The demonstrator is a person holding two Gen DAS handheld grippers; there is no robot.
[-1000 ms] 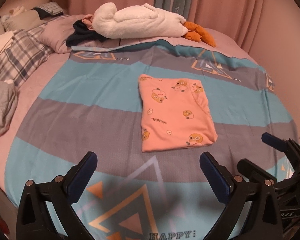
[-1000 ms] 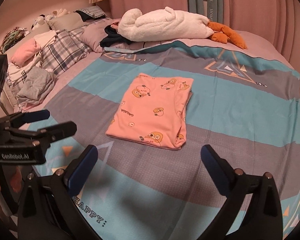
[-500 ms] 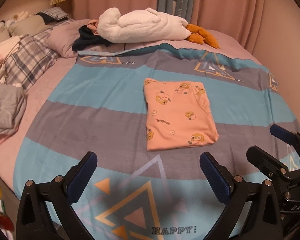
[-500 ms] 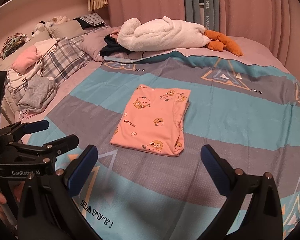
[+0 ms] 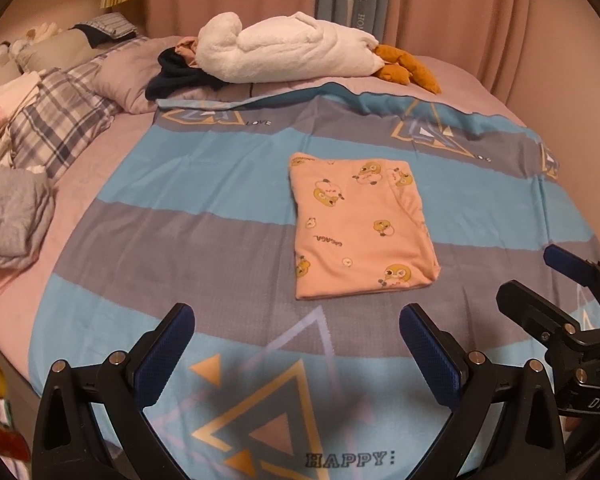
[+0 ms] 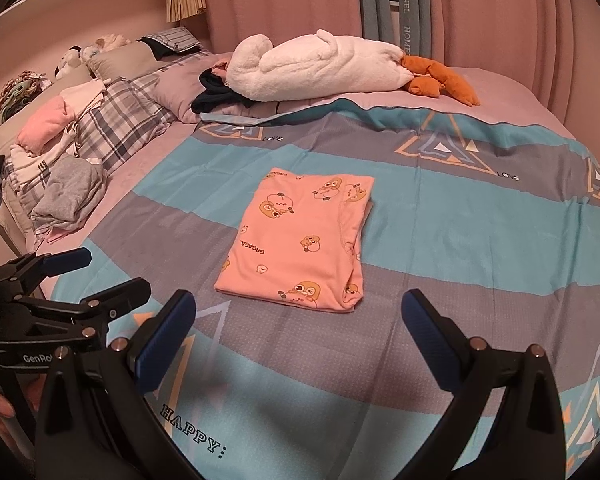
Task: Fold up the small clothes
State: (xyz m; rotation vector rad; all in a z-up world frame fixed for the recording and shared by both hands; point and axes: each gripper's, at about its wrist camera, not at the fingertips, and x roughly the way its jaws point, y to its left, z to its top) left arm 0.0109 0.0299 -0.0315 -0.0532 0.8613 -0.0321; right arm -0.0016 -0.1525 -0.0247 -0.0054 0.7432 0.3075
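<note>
A small pink garment with cartoon prints [image 5: 360, 228] lies folded into a flat rectangle on the blue and grey striped bedspread [image 5: 204, 216]; it also shows in the right wrist view [image 6: 300, 240]. My left gripper [image 5: 296, 344] is open and empty, above the bedspread short of the garment's near edge. My right gripper [image 6: 300, 332] is open and empty, also short of the garment. The right gripper shows at the right edge of the left wrist view [image 5: 540, 284], and the left gripper at the left of the right wrist view [image 6: 100, 276].
A white plush toy [image 5: 284, 52] with orange feet [image 5: 408, 68] lies at the head of the bed. A dark garment [image 5: 180, 76] lies beside it. Plaid pillows [image 5: 60, 128] and a grey clothes pile [image 5: 12, 216] sit at the left. Pink curtains hang behind.
Both grippers have drawn back and up from the folded garment, which now looks smaller and farther. The garment has not moved. Both stay open.
</note>
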